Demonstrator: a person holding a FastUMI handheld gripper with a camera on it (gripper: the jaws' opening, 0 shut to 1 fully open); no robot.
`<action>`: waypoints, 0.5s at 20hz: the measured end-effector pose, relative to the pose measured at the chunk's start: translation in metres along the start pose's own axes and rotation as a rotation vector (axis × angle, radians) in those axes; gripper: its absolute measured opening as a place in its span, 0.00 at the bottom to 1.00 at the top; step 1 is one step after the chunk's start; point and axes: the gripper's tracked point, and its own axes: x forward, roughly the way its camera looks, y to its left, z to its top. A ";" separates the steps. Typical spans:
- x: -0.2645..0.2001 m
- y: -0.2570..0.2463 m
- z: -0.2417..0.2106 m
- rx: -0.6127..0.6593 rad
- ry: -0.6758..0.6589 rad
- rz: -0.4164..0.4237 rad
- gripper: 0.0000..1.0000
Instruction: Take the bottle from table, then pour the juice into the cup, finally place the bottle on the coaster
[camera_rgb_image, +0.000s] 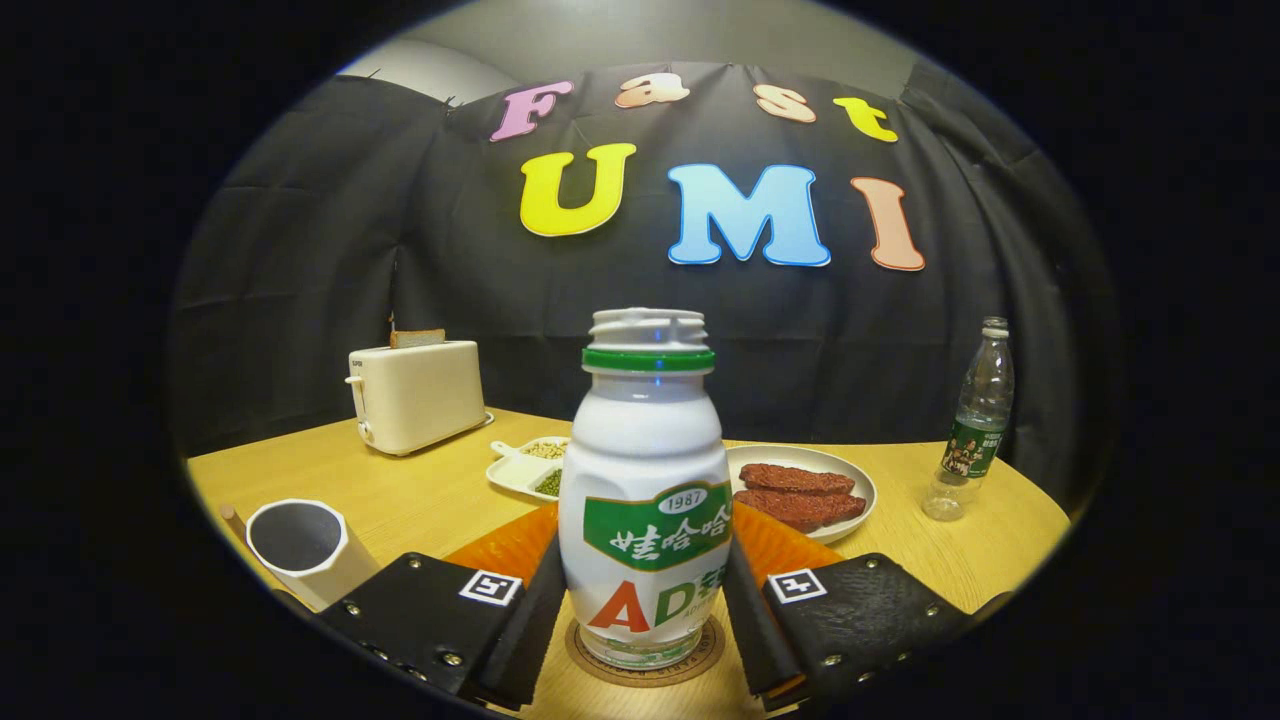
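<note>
On the wooden counter (420, 500) the bottle (645, 490) stands upright on the coaster (600, 655), between the fingers of the tool (645, 610), which seem to press both its sides; a crooked release could tip it.

Gripper view: 1 fisheye camera riding on the gripper (645, 610), low over the near edge of the table (420, 500) and looking level along the 2 fingers toward the far edge and the booth wall. The fingers stand on either side of the bottle (645, 500), which is upright on the coaster (600, 660) between them and very close to the lens. The cup (305, 548), the toaster (415, 395) and the clear bottle (975, 420) mark how wide the view spreads.
</note>
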 end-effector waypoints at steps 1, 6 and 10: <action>0.000 0.000 -0.003 0.002 0.006 0.002 0.75; 0.002 0.000 0.006 0.039 -0.027 0.024 0.89; -0.014 -0.003 0.023 0.033 -0.051 0.007 1.00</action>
